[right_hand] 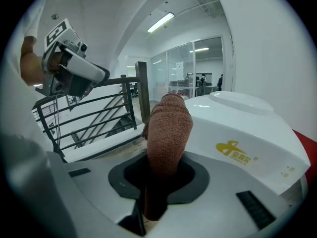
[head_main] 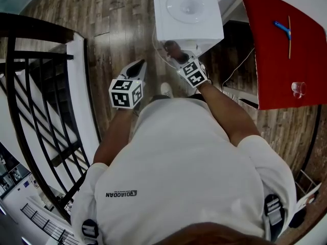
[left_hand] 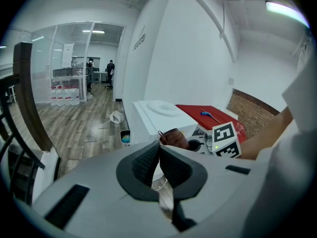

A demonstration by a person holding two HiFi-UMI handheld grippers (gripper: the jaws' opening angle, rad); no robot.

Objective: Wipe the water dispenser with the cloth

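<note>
My R gripper [right_hand: 163, 177] is clamped on the cloth [right_hand: 167, 128], wad poking out at 12 to rub the dispenser [head_main: 188, 14] front ahead; L gripper [head_main: 139, 68], closed w/ nothing in it, waits at its 9, clear.

Head view: mounted above the person, facing steeply down; water dispenser [head_main: 188, 14] at upper centre. Left gripper view: faces along its jaws, dispenser at mid-frame, near. Right gripper view: very close, dispenser filling the right half. All three views share the dispenser.
</note>
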